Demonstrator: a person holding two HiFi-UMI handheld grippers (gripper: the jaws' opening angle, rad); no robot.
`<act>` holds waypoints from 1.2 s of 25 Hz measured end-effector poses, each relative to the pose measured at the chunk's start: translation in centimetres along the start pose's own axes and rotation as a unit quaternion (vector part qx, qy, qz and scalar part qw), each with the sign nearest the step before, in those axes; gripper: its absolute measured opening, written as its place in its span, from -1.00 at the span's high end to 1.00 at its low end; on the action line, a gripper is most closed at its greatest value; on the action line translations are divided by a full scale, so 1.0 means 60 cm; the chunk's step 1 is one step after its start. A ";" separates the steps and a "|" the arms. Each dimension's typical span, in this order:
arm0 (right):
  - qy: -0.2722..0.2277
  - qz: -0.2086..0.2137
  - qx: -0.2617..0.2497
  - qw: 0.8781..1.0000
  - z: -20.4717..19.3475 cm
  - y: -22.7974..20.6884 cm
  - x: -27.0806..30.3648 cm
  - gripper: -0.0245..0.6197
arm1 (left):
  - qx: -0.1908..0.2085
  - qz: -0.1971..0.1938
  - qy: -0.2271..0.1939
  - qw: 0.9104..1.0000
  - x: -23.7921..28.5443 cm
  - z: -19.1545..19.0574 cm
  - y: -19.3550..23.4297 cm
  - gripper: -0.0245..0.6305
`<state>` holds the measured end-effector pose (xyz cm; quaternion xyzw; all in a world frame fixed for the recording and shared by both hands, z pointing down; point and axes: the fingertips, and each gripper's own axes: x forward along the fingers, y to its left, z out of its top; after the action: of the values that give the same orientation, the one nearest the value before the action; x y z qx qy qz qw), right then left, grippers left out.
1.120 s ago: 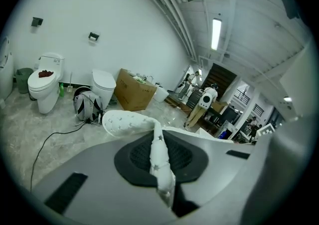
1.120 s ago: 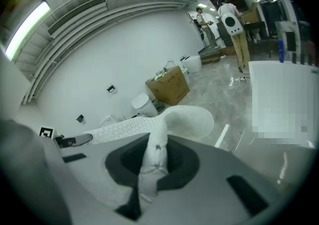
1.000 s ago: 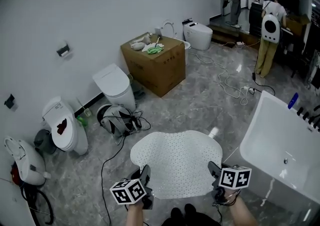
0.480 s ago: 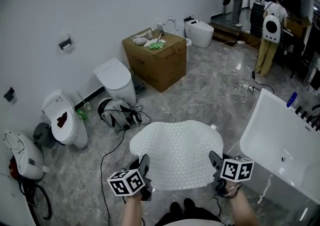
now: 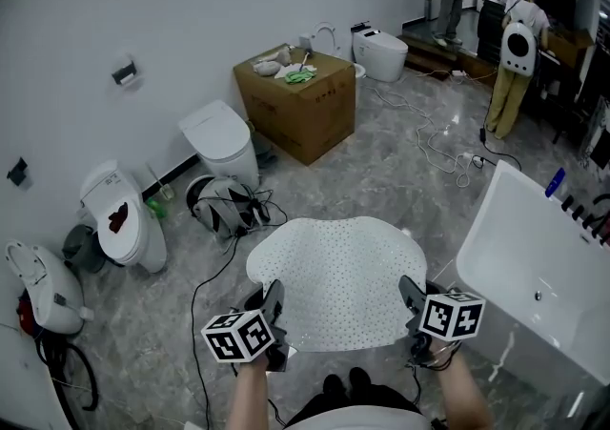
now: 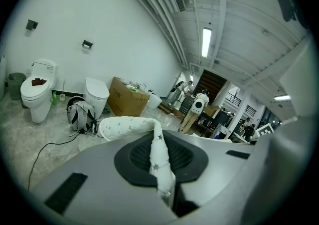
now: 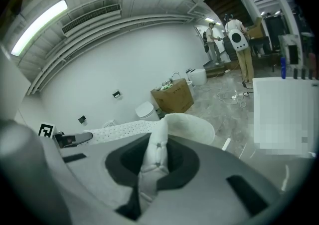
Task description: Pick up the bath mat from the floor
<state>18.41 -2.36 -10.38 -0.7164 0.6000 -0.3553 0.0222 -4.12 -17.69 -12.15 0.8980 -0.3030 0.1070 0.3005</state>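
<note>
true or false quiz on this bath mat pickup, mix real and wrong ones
1. The left gripper and the right gripper are each shut on the bath mat. True.
2. The bath mat lies flat and untouched on the floor. False: its near edge is pinched and held up by both grippers.
3. A cardboard box stands by the wall beyond the mat. True.
4. The white tub is on the left gripper's side. False: it is on the right gripper's side.
</note>
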 end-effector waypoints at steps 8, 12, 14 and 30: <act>0.002 -0.004 -0.012 1.000 -0.003 0.003 -0.006 0.86 | 0.000 -0.006 -0.002 1.000 -0.005 -0.001 -0.009 0.86; 0.004 -0.007 -0.011 1.000 -0.004 0.003 -0.004 0.86 | 0.000 -0.006 -0.001 1.000 -0.003 -0.001 -0.010 0.86; 0.006 -0.007 -0.011 1.000 -0.006 0.003 -0.002 0.86 | 0.000 -0.006 0.000 1.000 -0.002 -0.002 -0.008 0.86; 0.025 -0.016 -0.019 0.999 -0.015 0.014 0.014 0.86 | -0.007 -0.008 0.005 1.000 0.000 -0.004 0.009 0.85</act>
<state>17.20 -2.97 -9.68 -0.7169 0.5955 -0.3624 -0.0118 -4.43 -17.89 -11.73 0.8978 -0.2949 0.1069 0.3091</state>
